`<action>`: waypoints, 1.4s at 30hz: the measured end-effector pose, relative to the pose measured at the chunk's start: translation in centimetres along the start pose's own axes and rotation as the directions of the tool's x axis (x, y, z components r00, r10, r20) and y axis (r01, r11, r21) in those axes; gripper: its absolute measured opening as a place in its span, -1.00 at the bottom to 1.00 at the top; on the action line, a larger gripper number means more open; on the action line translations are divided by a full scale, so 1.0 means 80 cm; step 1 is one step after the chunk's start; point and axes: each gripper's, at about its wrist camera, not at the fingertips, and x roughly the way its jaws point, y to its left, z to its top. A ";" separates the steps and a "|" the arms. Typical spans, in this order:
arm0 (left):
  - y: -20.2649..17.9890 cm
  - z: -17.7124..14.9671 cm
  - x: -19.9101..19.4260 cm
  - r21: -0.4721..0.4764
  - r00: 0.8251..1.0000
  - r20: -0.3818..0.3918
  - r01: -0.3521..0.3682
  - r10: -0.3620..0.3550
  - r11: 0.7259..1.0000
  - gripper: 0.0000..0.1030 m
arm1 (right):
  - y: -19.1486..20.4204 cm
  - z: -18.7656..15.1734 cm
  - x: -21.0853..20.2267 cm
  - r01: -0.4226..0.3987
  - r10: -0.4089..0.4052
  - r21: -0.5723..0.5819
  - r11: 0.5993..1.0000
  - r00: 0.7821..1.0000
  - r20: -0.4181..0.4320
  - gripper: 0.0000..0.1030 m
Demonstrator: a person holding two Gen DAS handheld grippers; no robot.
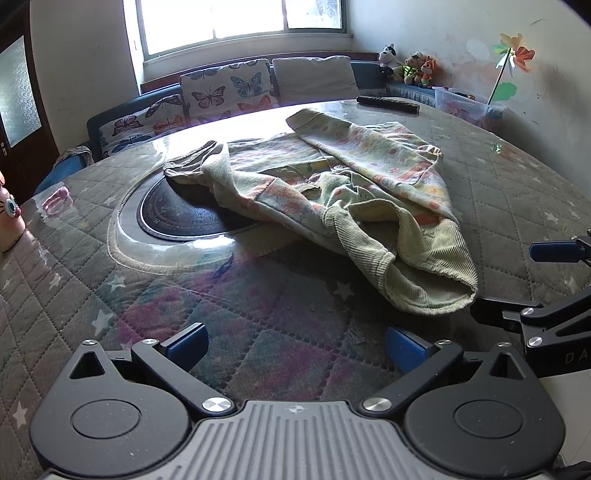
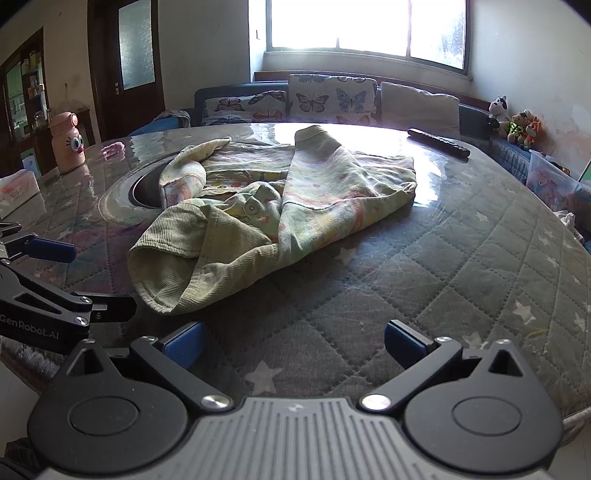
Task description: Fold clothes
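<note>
Both sets of fingers wide open, empty — left gripper (image 1: 295,347), right gripper (image 2: 293,345). Garment (image 1: 332,192) bunched just ahead (hem nearest): pinch the hem corners, spread it flat on the worktop (image 2: 461,266) first.

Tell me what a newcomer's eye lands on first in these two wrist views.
First, the crumpled floral garment heaped mid-table, one end draped over the dark round plate set into the quilted table, its ribbed cuff nearest the cameras. Next, the left hand-held gripper and right hand-held gripper, both open and holding nothing, short of the cloth. Behind glares the bright window above butterfly-print cushions.
</note>
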 end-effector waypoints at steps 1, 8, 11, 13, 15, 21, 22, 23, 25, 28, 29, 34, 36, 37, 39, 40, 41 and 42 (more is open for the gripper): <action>0.000 0.001 0.001 0.000 1.000 0.000 0.001 -0.001 1.000 1.00 | 0.000 0.002 0.000 0.000 0.000 0.000 1.000 1.000 0.002 1.00; 0.004 0.005 0.004 -0.004 1.000 -0.002 0.003 -0.003 1.000 1.00 | -0.001 0.010 0.000 0.000 0.000 -0.006 1.000 1.000 0.008 1.00; 0.007 0.007 0.006 -0.006 1.000 -0.002 0.004 -0.004 1.000 1.00 | -0.002 0.015 0.001 -0.001 0.001 -0.005 1.000 1.000 0.008 1.00; 0.010 0.010 0.006 -0.007 1.000 0.002 0.002 -0.002 1.000 1.00 | -0.004 0.018 0.000 -0.005 0.005 -0.002 1.000 1.000 0.009 1.00; 0.014 0.013 0.006 -0.007 1.000 0.007 0.000 0.000 1.000 1.00 | -0.006 0.021 -0.001 -0.008 0.008 0.002 1.000 1.000 0.010 1.00; 0.026 0.032 0.005 -0.004 0.999 0.030 -0.019 0.019 1.000 1.00 | -0.016 0.038 0.002 -0.006 0.006 0.003 1.000 1.000 0.015 1.00; 0.028 0.036 0.005 -0.003 0.999 0.035 -0.022 0.023 1.000 1.00 | -0.018 0.042 0.004 -0.002 0.002 0.000 1.000 1.000 0.016 1.00; 0.030 0.040 0.006 -0.003 0.999 0.040 -0.025 0.025 1.000 1.00 | -0.019 0.046 0.006 0.002 -0.002 -0.004 1.000 1.000 0.019 1.00; 0.034 0.049 0.008 -0.003 0.998 0.049 -0.030 0.030 1.000 1.00 | -0.023 0.057 0.013 0.001 -0.001 -0.006 1.000 1.000 0.021 1.00; 0.041 0.062 0.014 0.001 0.997 0.061 -0.040 0.040 0.999 1.00 | -0.029 0.077 0.028 0.002 -0.002 -0.010 1.000 1.000 0.018 1.00; 0.043 0.067 0.017 0.002 0.997 0.065 -0.045 0.045 0.999 1.00 | -0.030 0.083 0.033 0.005 -0.004 -0.018 1.000 1.000 0.020 1.00; 0.055 0.094 0.035 -0.003 0.996 0.070 -0.061 0.061 0.998 1.00 | -0.032 0.117 0.063 0.007 -0.006 -0.050 0.999 1.000 0.025 0.97; 0.059 0.104 0.043 0.000 0.995 0.071 -0.066 0.066 0.998 1.00 | -0.035 0.135 0.080 0.005 -0.003 -0.052 0.999 1.000 0.025 0.93; 0.061 0.109 0.047 0.003 0.995 0.071 -0.067 0.067 0.998 1.00 | -0.036 0.143 0.089 0.002 -0.001 -0.050 0.999 1.000 0.022 0.90; 0.065 0.119 0.056 0.004 0.995 0.070 -0.072 0.072 0.997 0.99 | -0.039 0.159 0.108 -0.008 0.008 -0.040 0.999 1.000 0.009 0.84; 0.068 0.124 0.061 0.003 0.995 0.069 -0.075 0.075 0.997 0.99 | -0.040 0.166 0.117 -0.015 0.015 -0.037 0.999 1.000 0.000 0.80; 0.070 0.128 0.065 0.002 0.995 0.066 -0.077 0.077 0.997 0.99 | -0.040 0.173 0.126 -0.020 0.020 -0.035 0.999 1.000 -0.008 0.76; 0.072 0.133 0.069 0.001 0.995 0.066 -0.078 0.078 0.997 0.97 | -0.039 0.180 0.134 -0.023 0.022 -0.037 0.999 1.000 -0.015 0.73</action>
